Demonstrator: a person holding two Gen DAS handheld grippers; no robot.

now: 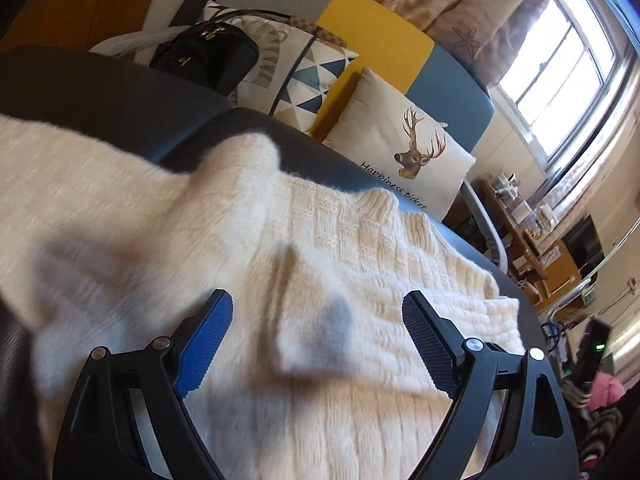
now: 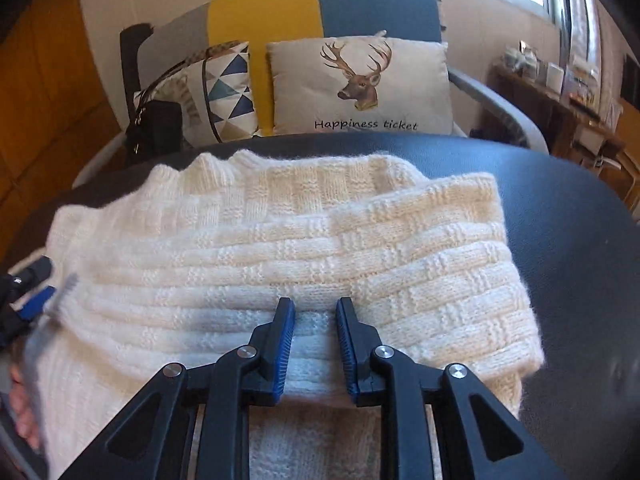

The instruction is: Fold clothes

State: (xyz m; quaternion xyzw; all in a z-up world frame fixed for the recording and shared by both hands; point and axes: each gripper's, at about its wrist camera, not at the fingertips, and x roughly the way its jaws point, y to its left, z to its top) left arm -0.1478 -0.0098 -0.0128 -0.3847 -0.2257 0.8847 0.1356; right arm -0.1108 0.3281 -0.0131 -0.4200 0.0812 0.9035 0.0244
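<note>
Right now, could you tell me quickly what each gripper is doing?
Left gripper: open wide above the cream sweater, holding nothing.
Right gripper: partly open over the sweater, pads not pressing it.

A home living room — a patchwork sofa [image 2: 320,4] with a deer cushion [image 2: 360,84], a curtained window [image 1: 560,52], cluttered wooden shelves [image 1: 536,236].

Your sweater [image 2: 280,240] lies spread on the counter [image 2: 580,240], one part folded over its right half. Behind the counter stands a chair [image 2: 360,4] holding the deer cushion [image 2: 360,84]; left of that, a triangle-patterned cushion [image 2: 228,88] and a bag [image 2: 156,132]. A cluttered shelf [image 2: 560,92] stands far right.
</note>
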